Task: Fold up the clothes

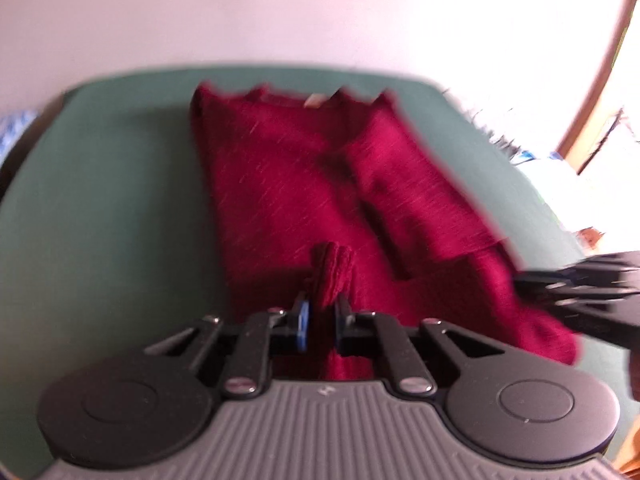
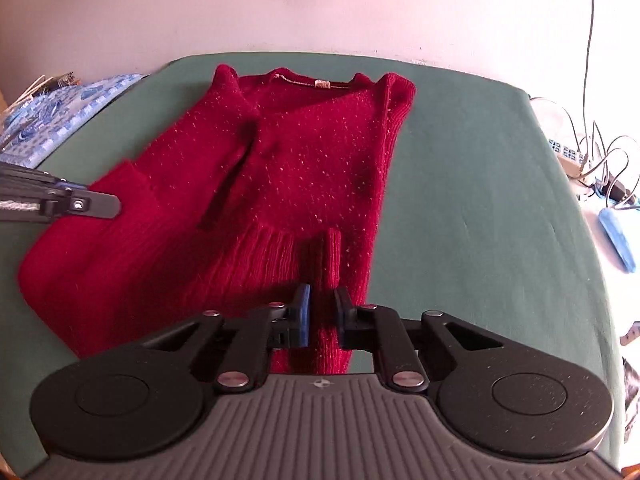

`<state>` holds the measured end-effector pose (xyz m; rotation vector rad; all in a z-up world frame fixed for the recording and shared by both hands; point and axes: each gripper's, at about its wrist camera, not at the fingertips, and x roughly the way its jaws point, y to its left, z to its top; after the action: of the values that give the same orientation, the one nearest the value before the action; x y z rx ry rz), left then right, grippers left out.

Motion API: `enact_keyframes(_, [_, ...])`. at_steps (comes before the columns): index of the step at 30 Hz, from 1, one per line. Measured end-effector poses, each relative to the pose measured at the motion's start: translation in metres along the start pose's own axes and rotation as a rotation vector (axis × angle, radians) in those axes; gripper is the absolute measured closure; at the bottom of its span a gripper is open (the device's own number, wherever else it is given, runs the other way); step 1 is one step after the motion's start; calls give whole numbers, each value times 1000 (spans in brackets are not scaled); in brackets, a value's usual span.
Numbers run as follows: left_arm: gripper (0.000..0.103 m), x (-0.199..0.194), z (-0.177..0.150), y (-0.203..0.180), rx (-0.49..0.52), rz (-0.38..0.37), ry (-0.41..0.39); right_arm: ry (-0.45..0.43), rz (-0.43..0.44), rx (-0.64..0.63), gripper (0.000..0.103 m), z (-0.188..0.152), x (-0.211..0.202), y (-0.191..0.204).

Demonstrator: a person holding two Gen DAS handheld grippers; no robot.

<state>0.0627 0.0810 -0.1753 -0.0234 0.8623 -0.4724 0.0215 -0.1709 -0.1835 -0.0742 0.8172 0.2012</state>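
The left gripper [image 1: 320,312] and the right gripper [image 2: 322,308] each have their jaws clenched on a pinch of ribbed hem at the near edge of the red sweater [image 2: 288,160], which lies flat on the green surface [image 2: 480,200]. Soft, thick and floppy, it looks best gripped at hem or shoulders. A pale wall [image 2: 320,8] stands behind, cables [image 2: 592,152] at right.

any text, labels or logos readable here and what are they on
No words or numbers can be read.
Neck label on the red sweater: too small to read.
Small round emblem on the right gripper body: a symbol, no letters.
Patterned blue cloth beside the table: print illegible.
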Motion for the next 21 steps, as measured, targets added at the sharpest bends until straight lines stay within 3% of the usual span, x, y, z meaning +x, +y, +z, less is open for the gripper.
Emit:
enact_keyframes(1, [88,5,-1,7,-19,-2,3,-9,-8,-1,88,-1,1,-1])
enact_keyframes(4, [80,-5,3,17,-56,-2,-4,-9,-42,39,67,8,2,-6])
enact_keyframes(8, [69,-37,-1,16,39,108,-58,-102,-11,18,67,3,-34,-16])
enact_keyframes(10, [70,-53,-11,8,152,204,-78,-120,45,-114,62,-4,-57,-12])
enact_keyframes(11, [65,-60,-18,3,217,242,-81,-111,85,-199,60,-9,-67,-8])
enact_keyframes(13, [61,-71,-32,-6,327,258,-54,-79,139,-356,58,-21,-83,2])
enact_keyframes(16, [61,-89,-50,-17,393,157,-7,-37,192,-578,59,-39,-95,21])
enact_keyframes(18, [51,-96,-62,-32,462,90,10,-22,193,-680,59,-49,-93,33])
enact_keyframes(21, [44,-97,-79,-54,601,37,25,-5,167,-818,55,-63,-84,46])
